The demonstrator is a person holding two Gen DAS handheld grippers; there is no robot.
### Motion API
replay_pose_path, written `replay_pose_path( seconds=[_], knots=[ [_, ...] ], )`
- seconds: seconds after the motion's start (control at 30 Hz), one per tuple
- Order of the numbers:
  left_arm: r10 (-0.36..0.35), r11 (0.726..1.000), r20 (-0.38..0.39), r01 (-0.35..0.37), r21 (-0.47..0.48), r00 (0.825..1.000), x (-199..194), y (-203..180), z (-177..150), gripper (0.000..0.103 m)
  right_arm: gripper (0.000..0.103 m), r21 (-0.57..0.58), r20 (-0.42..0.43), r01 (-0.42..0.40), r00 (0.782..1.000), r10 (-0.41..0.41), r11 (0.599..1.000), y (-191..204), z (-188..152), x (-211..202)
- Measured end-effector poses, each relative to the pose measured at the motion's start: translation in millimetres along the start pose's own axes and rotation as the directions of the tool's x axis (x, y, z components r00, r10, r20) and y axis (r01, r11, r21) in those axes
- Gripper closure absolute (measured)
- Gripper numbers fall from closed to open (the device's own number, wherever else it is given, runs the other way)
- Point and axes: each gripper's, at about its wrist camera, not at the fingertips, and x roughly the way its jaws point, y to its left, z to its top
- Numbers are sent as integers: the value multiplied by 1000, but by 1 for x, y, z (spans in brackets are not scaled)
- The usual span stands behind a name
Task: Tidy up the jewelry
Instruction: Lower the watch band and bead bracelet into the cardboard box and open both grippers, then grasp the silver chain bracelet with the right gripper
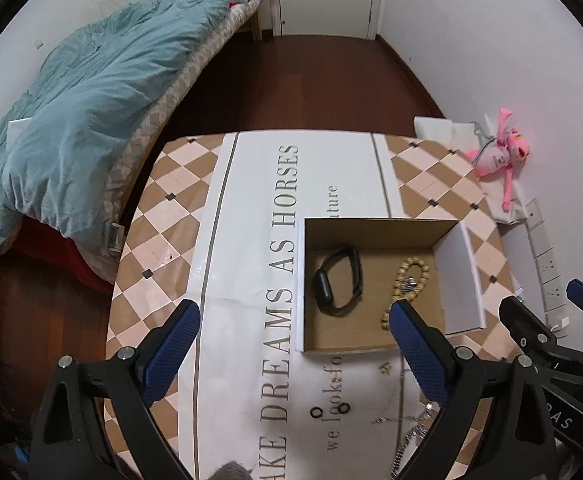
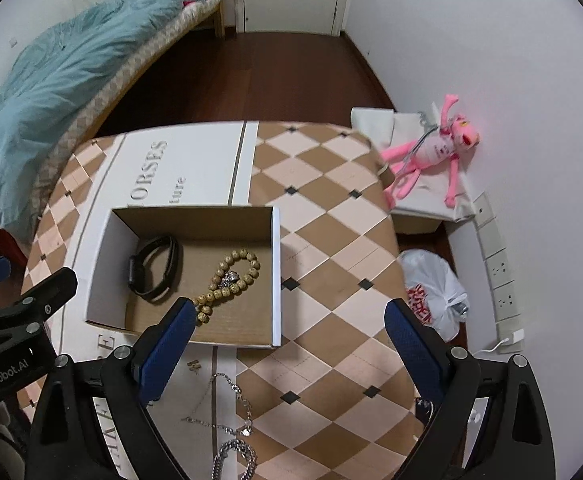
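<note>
your landmark is the cardboard box (image 2: 275,272), open-topped so pieces can be dropped straight in. inside it, the black watch (image 2: 153,270) lies toward the left wall and the wooden bead bracelet (image 2: 231,276) lies right of it with a small silver piece (image 2: 229,278) on its loop, apparently sorted already. just in front of the box, on the printed runner (image 1: 251,240), the silver chains (image 2: 231,420) wait loose, with two small dark rings (image 1: 329,410) to their left. your right gripper (image 2: 287,328) hangs spread wide and empty above the box's near right corner; your left gripper (image 1: 293,326) is likewise parted, holding nothing, over the near left edge. the chains look like your next pick.
</note>
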Motion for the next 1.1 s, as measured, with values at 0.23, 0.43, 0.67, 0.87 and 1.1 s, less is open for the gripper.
replay_pose_path(
  seconds=[0.23,0.43,0.67,0.87,1.1],
  knots=[
    [-17,1000,54,17,4,998,-35,-1,-6,6,6,27,71,-6,997,4,1000,-8,-6,-45],
    [-14,1000,74,15,-11,997,-52,5,-18,6,6,50,122,-41,992,34,998,-10,-16,-79],
    [27,1000,20,-26,-16,999,-34,20,-58,6,6,73,26,-87,996,85,994,-8,-57,-61],
    [69,998,-67,-70,-10,995,3,33,-102,6,6,92,-145,-95,984,108,991,-2,-117,0],
    [75,997,-146,-74,11,986,39,32,-135,6,34,125,-256,-84,960,114,989,5,-170,54]
  ],
)
